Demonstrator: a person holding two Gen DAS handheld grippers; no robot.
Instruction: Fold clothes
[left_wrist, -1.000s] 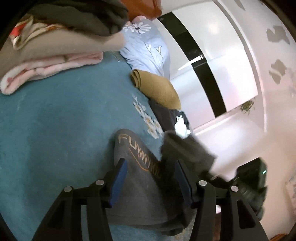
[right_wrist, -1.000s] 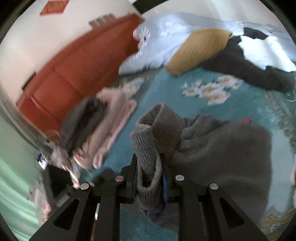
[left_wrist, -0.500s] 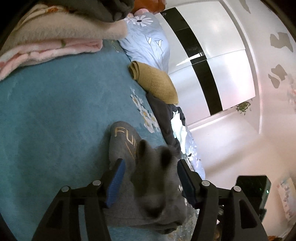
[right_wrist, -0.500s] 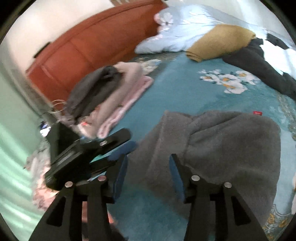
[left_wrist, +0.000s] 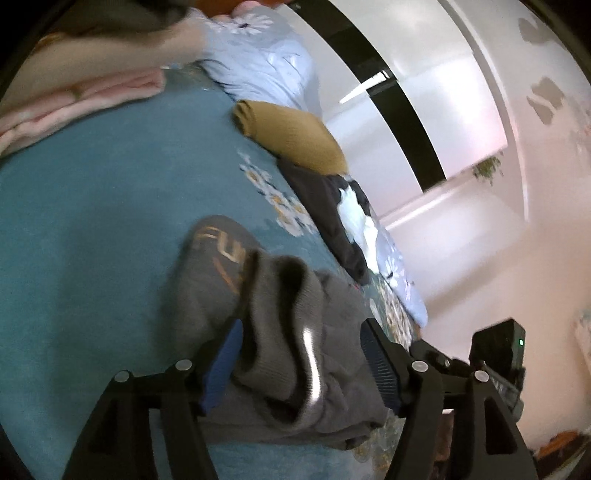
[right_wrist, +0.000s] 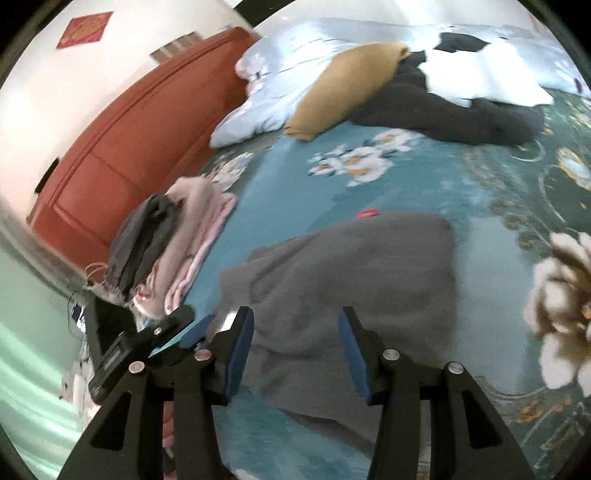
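Observation:
A grey sweater (left_wrist: 207, 295) with orange lettering lies folded on the teal bedspread (left_wrist: 92, 240). Its ribbed sleeve end (left_wrist: 291, 317) rests loosely on top, between the wide-apart fingers of my left gripper (left_wrist: 301, 365), which is open. In the right wrist view the same grey sweater (right_wrist: 351, 277) lies flat under and ahead of my right gripper (right_wrist: 297, 350), open with nothing pinched. The left gripper (right_wrist: 173, 336) shows at that view's lower left, beside the sweater's edge.
A stack of folded clothes (right_wrist: 177, 240), pink, beige and dark grey, sits left of the sweater near the red-brown headboard (right_wrist: 129, 129). Further off lie a mustard garment (right_wrist: 347, 85), a black garment (right_wrist: 443, 110) and a pale blue duvet (right_wrist: 295, 55).
My right gripper let go of the ribbed sleeve, opened and drew back. The sleeve dropped onto the sweater between the left fingers. The left gripper stayed open.

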